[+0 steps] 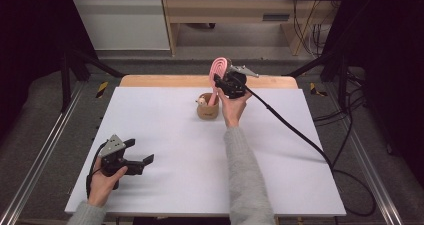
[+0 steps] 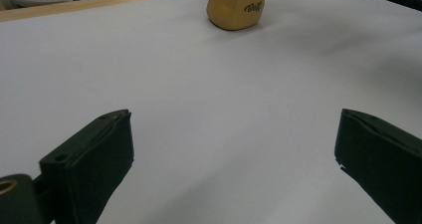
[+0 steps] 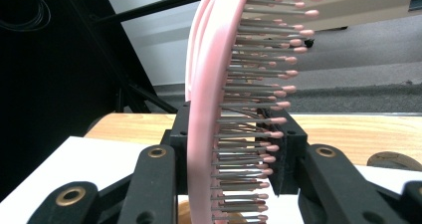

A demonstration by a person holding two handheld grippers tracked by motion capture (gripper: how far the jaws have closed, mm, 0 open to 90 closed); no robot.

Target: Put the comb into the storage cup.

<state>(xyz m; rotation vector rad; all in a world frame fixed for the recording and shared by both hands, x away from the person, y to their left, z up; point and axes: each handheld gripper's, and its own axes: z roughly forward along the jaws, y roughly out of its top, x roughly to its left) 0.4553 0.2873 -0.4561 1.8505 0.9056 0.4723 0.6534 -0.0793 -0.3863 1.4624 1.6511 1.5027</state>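
On my left, the left gripper [image 1: 142,161] rests low over the near-left part of the table [image 1: 165,150], its fingers [image 2: 87,162] spread wide with nothing between them; I see bare white surface in the gap. It is well apart from the work.

Moving right, the brown holder cup [image 1: 207,107] stands upright near the far middle of the table, with something small and pale in it that I cannot make out. The pink hairbrush [image 1: 218,67] rises from it, handle end down at the cup's mouth, head up. Whether the handle rests on the cup's bottom I cannot tell.

My right gripper [image 1: 221,80] has the brush: in the right gripper view its fingers [image 3: 283,154] are closed across the head, one on the smooth pink back, the other pressing into the metal bristles [image 3: 259,84] with their pink ball tips.

I judge the brush light and its plastic body stiff, but the bristles will flex, so this grip is springy and the brush could twist or creep. The glossy back looks slippery. A hold lower, on the handle or neck, would be firmer. The cup looks light too and could tip if the handle levers against its rim.

The table is a smooth white sheet over a wooden top, matte and flat. Beyond it are black frame bars, a grey floor, pale wooden furniture and loose cables at the right.
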